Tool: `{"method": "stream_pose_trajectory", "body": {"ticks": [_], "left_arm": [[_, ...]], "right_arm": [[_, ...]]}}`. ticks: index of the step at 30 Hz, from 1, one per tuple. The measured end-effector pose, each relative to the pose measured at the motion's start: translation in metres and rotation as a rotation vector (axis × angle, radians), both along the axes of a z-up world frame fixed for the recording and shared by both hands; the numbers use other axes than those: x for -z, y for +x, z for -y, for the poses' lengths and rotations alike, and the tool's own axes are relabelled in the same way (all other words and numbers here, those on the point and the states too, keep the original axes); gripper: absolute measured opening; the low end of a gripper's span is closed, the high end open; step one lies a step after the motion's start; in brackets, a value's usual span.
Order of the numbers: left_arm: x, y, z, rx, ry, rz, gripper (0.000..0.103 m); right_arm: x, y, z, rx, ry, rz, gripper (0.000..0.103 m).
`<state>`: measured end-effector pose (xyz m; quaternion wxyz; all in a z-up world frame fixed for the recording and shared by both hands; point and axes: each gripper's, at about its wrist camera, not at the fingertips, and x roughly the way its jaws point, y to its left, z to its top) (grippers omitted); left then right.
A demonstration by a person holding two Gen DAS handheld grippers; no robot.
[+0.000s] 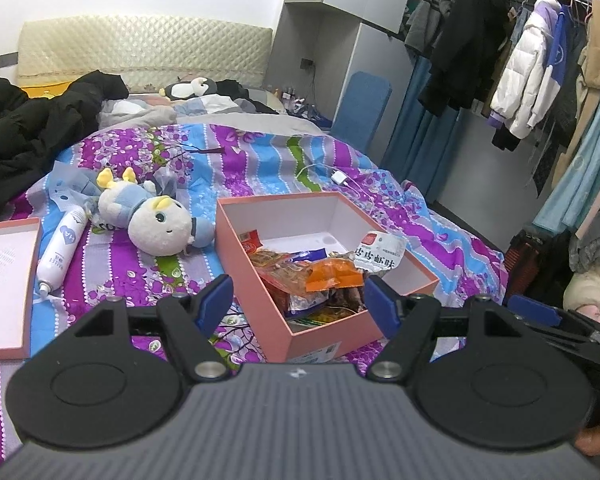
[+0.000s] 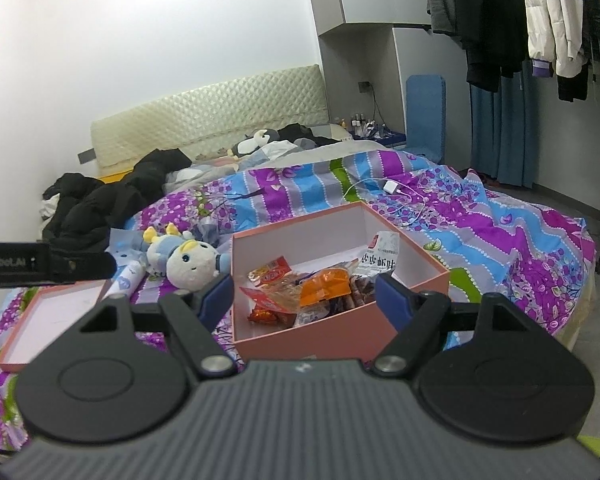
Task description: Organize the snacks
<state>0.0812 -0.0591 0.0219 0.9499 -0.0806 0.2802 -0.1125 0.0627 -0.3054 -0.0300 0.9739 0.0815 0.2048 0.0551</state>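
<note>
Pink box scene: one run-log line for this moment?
left gripper: open, empty | right gripper: open, empty | pink box: on bed, lid off, snack packets inside | lid: left of box

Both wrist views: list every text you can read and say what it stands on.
"nRobot.AI", cut off at the edge: black bar of the left gripper.
Large upside-down Chinese characters, not quoted: white snack packet in the pink cardboard box.
Blurred: white spray bottle; box sticker.
</note>
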Motion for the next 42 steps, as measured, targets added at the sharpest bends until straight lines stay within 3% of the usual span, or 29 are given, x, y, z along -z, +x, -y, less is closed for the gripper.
{"method": "stream_pose_trajectory", "body": {"ticks": [29,34,38,42], "left_arm": [[-0.0088,-0.0023,-0.0051,-0.011,0.027,0.016,0.076],[-0.0072,-0.0014,-0.0058,-0.012,0.036,0.013,0.091],[-0.0037,-0.0002,-0.0049,-0.014,0.064,0.0,0.096],[-0.0006,0.001,-0.0042,-0.02,0.071,-0.006,0.097]], "right_arm": [[-0.0022,-0.0021,-0.0038,0.0,-0.003,0.021,0.079],[-0.0001,-0.0007,-0.0037,0.009,-0.001,0.017,0.079],[0.0022,0.0007,-0.0002,0.028,-0.003,0.017,0.103],[0.0029,0.0015,0.0018,0.038,-0.002,0.013,0.103]]}}
